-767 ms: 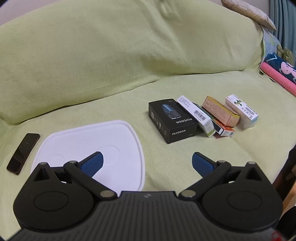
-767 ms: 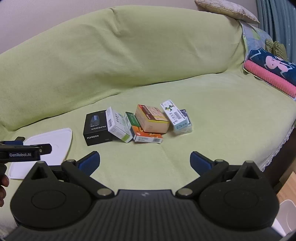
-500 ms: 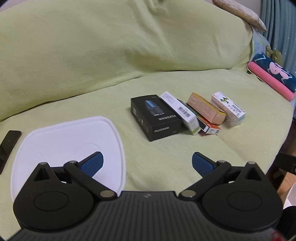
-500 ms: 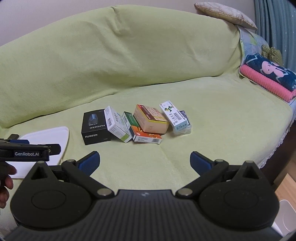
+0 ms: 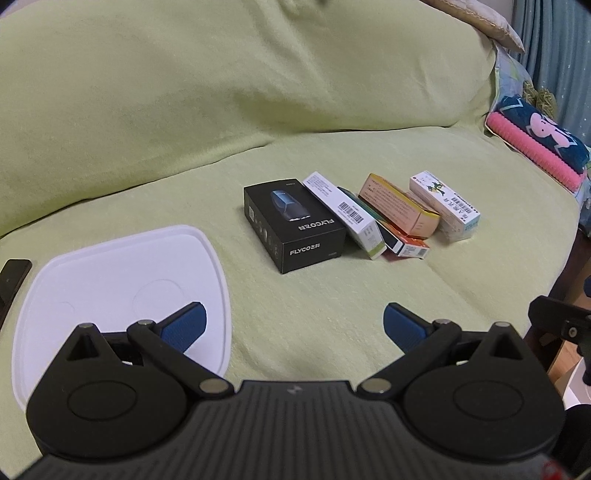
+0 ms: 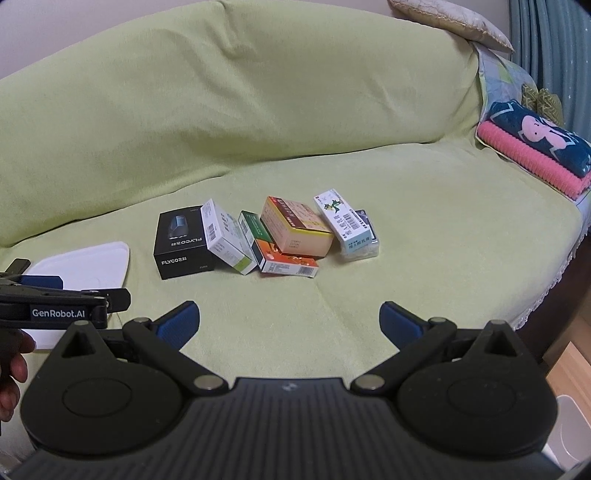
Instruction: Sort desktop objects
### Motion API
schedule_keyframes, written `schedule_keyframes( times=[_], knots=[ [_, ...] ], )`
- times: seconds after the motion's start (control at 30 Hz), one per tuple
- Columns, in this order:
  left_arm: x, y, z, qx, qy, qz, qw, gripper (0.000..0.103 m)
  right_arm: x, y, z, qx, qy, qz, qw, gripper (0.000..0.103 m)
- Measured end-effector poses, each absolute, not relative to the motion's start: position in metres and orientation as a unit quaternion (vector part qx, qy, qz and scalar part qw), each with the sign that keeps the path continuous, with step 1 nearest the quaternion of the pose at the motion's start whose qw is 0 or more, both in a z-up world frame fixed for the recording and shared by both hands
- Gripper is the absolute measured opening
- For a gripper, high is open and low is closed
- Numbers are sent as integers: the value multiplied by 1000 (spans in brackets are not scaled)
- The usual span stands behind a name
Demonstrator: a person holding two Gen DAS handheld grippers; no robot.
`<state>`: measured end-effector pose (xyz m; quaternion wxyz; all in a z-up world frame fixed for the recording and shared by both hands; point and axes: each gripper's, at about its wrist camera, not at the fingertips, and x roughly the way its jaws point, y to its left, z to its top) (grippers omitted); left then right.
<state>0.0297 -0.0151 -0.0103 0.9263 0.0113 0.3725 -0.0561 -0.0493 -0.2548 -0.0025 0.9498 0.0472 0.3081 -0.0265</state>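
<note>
Several small boxes lie in a row on the green sofa seat: a black FLYCO box (image 5: 293, 227) (image 6: 183, 242), a white barcode box (image 5: 343, 214) (image 6: 225, 236), an orange box (image 5: 399, 210) (image 6: 295, 227), a red-orange box (image 6: 290, 264) and a white-and-blue box (image 5: 445, 203) (image 6: 343, 221). A white tray (image 5: 110, 280) (image 6: 85, 266) lies to their left. My left gripper (image 5: 293, 326) is open and empty, above the tray's right edge. My right gripper (image 6: 290, 325) is open and empty, in front of the boxes.
A dark phone (image 5: 11, 275) lies left of the tray. Folded pink and blue towels (image 6: 535, 147) sit at the sofa's right end, a cushion (image 6: 450, 20) on its back. The left gripper's body (image 6: 62, 306) shows at the right wrist view's left edge.
My left gripper has swung right, so the tray and phone slid toward the left edge and the boxes came nearer the centre. The right view shifted slightly. Both grippers stay open.
</note>
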Motion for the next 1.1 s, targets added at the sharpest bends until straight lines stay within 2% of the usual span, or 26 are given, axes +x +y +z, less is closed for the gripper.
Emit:
schedule_keyframes(
  times=[0.33, 1.1],
  knots=[
    [28, -23, -3, 14, 372, -64, 926, 103, -47, -256, 12, 40, 295, -40, 954, 103],
    [28, -33, -2, 21, 374, -76, 924, 103, -53, -273, 7, 60, 303, -57, 949, 103]
  ],
)
